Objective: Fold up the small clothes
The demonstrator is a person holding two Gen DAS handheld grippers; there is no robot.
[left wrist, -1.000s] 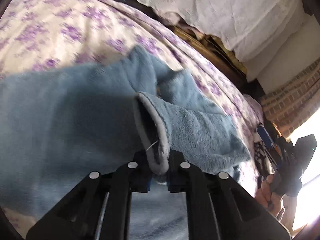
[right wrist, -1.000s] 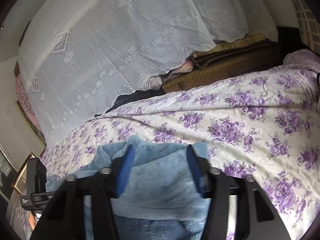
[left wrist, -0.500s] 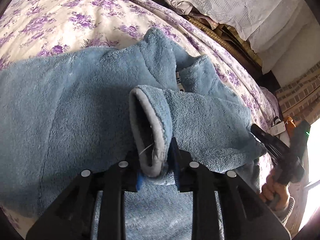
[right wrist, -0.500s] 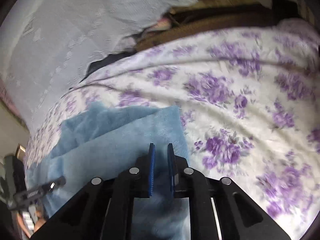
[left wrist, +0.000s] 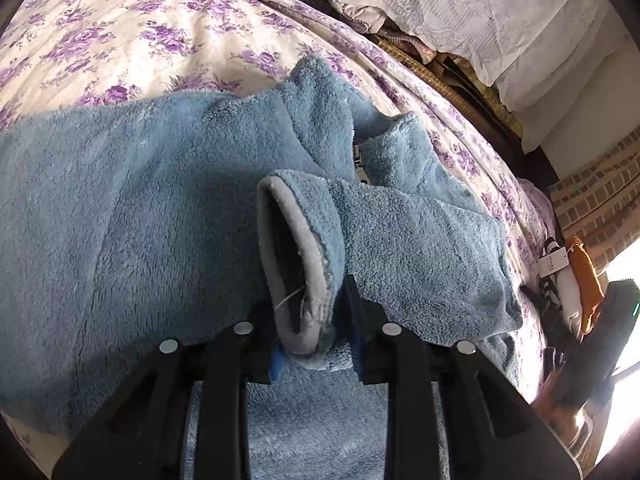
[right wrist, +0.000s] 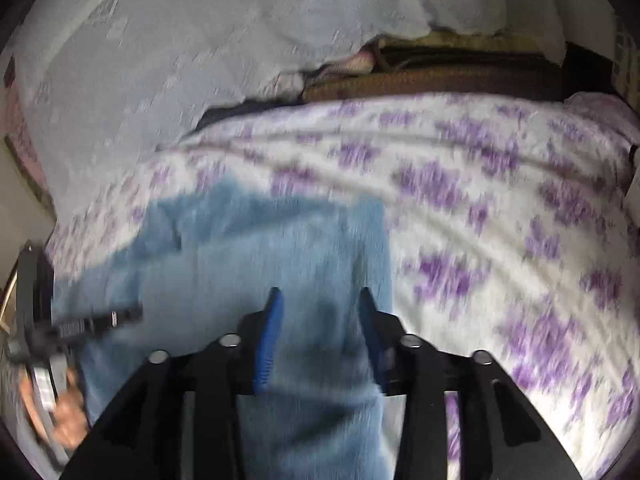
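A blue fleece garment (left wrist: 140, 208) lies spread on the floral bedspread (left wrist: 132, 40). My left gripper (left wrist: 312, 336) is shut on its grey-lined sleeve cuff (left wrist: 304, 264), with the sleeve (left wrist: 420, 248) laid across the garment's body. In the right wrist view, which is blurred, the garment (right wrist: 256, 256) lies under my right gripper (right wrist: 320, 320), which is open with the blue cloth between its fingers. The left gripper (right wrist: 80, 324) shows at the left edge there.
A white lace cloth (left wrist: 460, 4) covers a pile at the head of the bed, with a brown woven edge (right wrist: 432, 80) under it. Small items with a tag (left wrist: 560, 272) and a brick wall (left wrist: 600, 200) are at the right.
My right gripper has opened from shut over the blue fleece and is moving. My left gripper has kept hold of the cuff and brought the sleeve further over the garment.
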